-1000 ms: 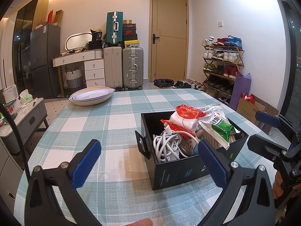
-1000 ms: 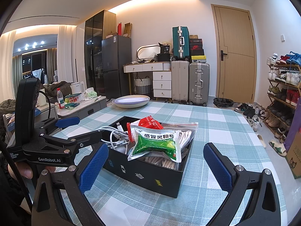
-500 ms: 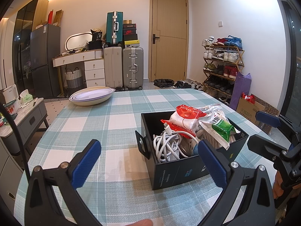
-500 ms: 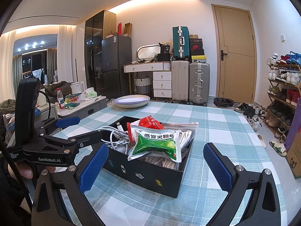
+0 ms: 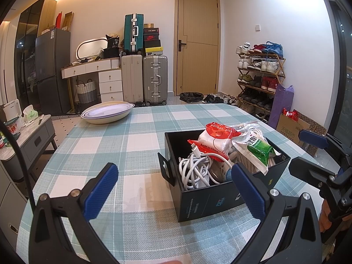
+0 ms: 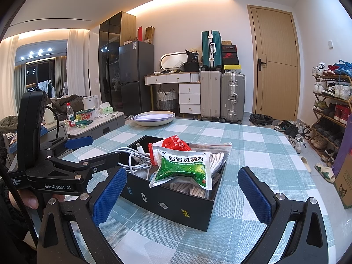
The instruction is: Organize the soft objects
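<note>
Checked tablecloth [image 5: 136, 145] is seen beneath both claws. Left claw [image 5: 175, 189] and right claw [image 6: 181, 189] are held spread, empty. Ahead of them, packets [image 6: 183, 165] and cable [image 5: 195, 169] are piled in the black box [image 6: 176, 200]; whether sorting is starting or finished cannot be judged.

The green sachet [image 6: 183, 169] and red packet [image 6: 176, 143] hide the black box's [image 6: 176, 200] lower contents.

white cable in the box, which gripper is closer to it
Left. The left gripper is at the box end where the cable lies; the right gripper faces the far end, behind the green packet.
</note>
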